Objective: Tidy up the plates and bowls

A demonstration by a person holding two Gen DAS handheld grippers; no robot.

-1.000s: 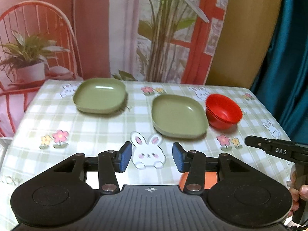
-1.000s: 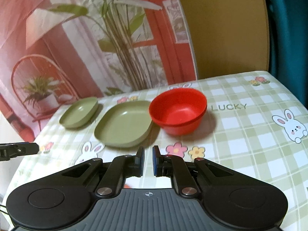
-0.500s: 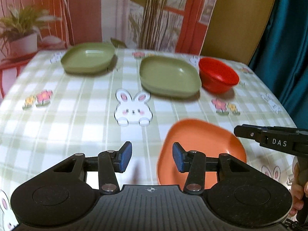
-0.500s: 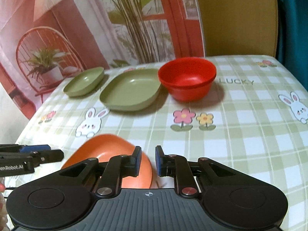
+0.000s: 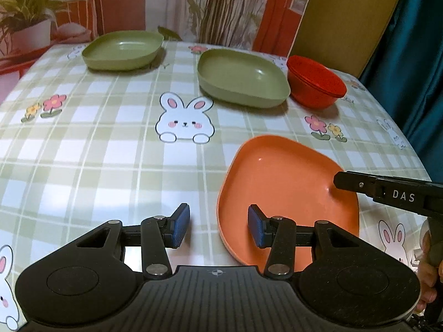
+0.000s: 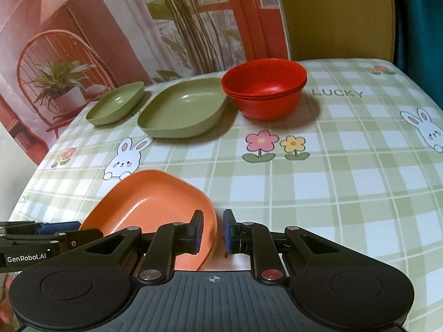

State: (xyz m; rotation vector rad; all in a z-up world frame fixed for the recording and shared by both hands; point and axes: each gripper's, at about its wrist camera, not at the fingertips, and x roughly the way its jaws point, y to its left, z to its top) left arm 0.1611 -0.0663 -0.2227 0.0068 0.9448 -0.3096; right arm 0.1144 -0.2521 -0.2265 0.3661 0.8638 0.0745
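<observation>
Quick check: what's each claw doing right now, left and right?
Left claw: open, holding nothing.
Right claw: open narrowly, straddling the orange plate rim, not clamped.

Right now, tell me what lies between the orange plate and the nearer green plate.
Only bare checked tablecloth: the left wrist view shows nothing standing between the orange plate and the nearer green plate; the printed bunny sits off to the left.
</observation>
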